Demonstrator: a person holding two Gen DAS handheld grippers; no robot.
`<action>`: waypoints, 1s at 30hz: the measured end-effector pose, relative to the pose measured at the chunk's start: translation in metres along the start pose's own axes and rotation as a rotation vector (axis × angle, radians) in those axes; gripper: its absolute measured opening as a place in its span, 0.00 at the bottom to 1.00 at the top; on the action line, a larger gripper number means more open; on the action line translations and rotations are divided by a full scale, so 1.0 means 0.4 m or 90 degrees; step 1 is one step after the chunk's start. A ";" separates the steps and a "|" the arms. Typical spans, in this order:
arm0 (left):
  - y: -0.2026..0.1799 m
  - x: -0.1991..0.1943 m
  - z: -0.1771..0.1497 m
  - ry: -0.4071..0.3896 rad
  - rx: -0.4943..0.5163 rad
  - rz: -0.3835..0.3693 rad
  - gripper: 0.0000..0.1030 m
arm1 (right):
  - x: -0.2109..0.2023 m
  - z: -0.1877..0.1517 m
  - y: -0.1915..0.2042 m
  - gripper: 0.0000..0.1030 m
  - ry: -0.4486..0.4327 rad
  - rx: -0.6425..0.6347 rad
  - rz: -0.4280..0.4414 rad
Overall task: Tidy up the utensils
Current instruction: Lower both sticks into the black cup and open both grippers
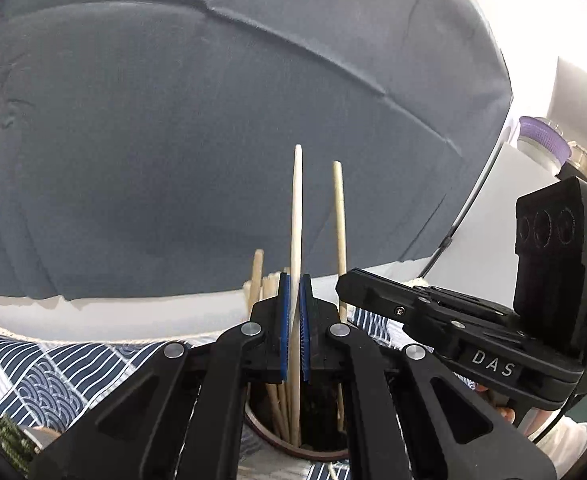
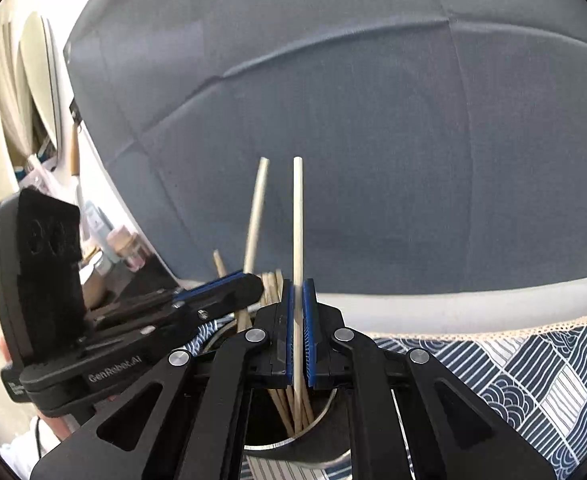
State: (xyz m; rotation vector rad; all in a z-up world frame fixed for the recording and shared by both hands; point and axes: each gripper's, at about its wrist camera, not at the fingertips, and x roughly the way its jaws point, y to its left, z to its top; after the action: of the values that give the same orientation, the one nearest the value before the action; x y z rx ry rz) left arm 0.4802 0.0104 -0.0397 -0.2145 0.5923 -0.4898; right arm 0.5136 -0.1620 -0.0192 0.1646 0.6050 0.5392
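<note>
Both grippers were over the holder cup [image 2: 293,440], each clamped on one stick. The left gripper [image 1: 294,312] had its blue pads squeezed nearly shut on a pale chopstick [image 1: 297,208] that stood upright, its lower end already inside the cup [image 1: 261,428]. The right gripper [image 2: 298,312] pinched a thin chopstick [image 2: 297,220] the same way, its tip down among the sticks already standing in the holder. The cup sat on the blue wave-pattern cloth [image 2: 533,380], near edge, between the two tools.

Judgement: the step was dropping both sticks in. To do it well, keep each one vertical, lower until the tips sit deep, then open one tool at a time. The grippers were just beside each other over a narrow mouth, so they could bump or tip the cup.
</note>
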 end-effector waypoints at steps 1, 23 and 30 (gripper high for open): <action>-0.001 -0.004 -0.003 0.004 0.002 0.002 0.05 | 0.002 -0.004 0.002 0.05 0.005 -0.002 0.000; -0.081 -0.134 -0.033 0.070 0.058 0.144 0.05 | -0.001 -0.067 0.032 0.05 0.105 -0.069 -0.010; -0.061 -0.094 -0.070 0.117 0.031 0.141 0.05 | -0.004 -0.067 0.040 0.05 0.111 -0.073 -0.014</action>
State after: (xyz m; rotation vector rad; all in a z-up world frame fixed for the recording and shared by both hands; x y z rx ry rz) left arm 0.4276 0.0063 -0.0364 -0.0567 0.7726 -0.3099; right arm 0.4901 -0.1496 -0.0354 0.0018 0.7431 0.5691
